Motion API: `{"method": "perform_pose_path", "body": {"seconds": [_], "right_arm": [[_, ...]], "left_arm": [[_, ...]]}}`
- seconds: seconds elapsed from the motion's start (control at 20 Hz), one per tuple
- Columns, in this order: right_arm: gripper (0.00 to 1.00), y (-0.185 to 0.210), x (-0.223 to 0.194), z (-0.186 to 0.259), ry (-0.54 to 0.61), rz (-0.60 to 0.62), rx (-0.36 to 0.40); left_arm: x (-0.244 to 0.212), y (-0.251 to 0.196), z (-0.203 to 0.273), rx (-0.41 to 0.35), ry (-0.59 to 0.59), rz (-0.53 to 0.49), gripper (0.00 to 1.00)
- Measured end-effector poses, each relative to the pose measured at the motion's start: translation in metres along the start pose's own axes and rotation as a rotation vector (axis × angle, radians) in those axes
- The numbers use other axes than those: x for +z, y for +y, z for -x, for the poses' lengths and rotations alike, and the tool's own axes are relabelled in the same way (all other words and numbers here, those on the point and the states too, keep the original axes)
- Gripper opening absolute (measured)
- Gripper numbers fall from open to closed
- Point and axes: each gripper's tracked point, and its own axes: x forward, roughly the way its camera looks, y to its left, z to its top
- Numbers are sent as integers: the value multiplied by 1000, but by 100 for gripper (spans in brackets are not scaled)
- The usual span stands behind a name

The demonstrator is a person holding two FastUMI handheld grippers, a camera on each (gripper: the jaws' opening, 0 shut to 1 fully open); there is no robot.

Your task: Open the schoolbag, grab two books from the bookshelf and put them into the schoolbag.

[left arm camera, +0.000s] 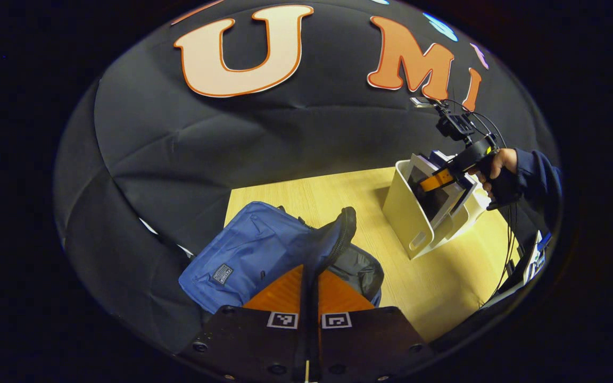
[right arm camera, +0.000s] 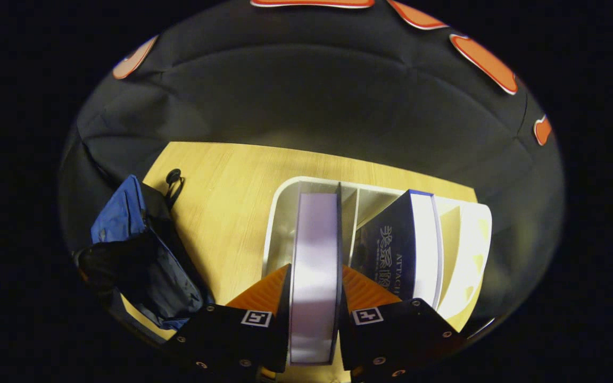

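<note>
The blue schoolbag [left arm camera: 248,255] lies on the wooden table [left arm camera: 445,282], its mouth gaping with a dark lining. My left gripper [left arm camera: 310,282] is shut on the bag's dark zipper edge [left arm camera: 338,229], which stands up between the fingers. To the right the white bookshelf [left arm camera: 407,218] holds books. In the right gripper view, my right gripper [right arm camera: 314,290] is shut on an upright book [right arm camera: 315,250] in the bookshelf [right arm camera: 282,213], its pale page edge facing me. A second, dark blue book [right arm camera: 399,244] leans in the adjacent compartment. The schoolbag [right arm camera: 136,260] sits to the left.
A hand in a dark sleeve [left arm camera: 498,170] holds the right gripper [left arm camera: 445,178] at the shelf, with cables trailing down. Bare table [right arm camera: 226,213] lies between bag and shelf. The bag's black strap loop [right arm camera: 173,183] rests on the table behind the bag.
</note>
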Motion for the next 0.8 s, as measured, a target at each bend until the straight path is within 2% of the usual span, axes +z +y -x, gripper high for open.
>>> {"method": "perform_pose_path", "body": {"seconds": [0.15,0.2,0.25,0.5,0.6,0.65,0.7,0.75,0.8], "right_arm": [[36,-13,0,12,-24,-27,17],[25,-20,1,21,-45,-31,15],[35,-20,1,34,-60,-61,40],[34,-35,-8,107,-156,-163,142],[34,-31,-17,147,-205,-209,200],[33,-31,-18,166,-243,-244,228],[33,-30,-19,183,-272,-290,259],[33,-25,-20,198,-301,-340,302],[33,-17,-25,209,-317,-391,357]], "left_arm": [[3,-1,-1,-9,-5,-6,2],[3,-1,-2,-13,-7,-10,2],[4,-2,-3,-17,-5,-12,2],[5,-5,-6,-37,-7,-12,2],[7,-4,-8,-42,-10,-11,2],[6,-5,-7,-45,-12,-12,6],[5,-4,-7,-48,-10,-11,2],[6,-3,-7,-52,-9,-9,2],[7,-1,-8,-54,-8,-7,6]]}}
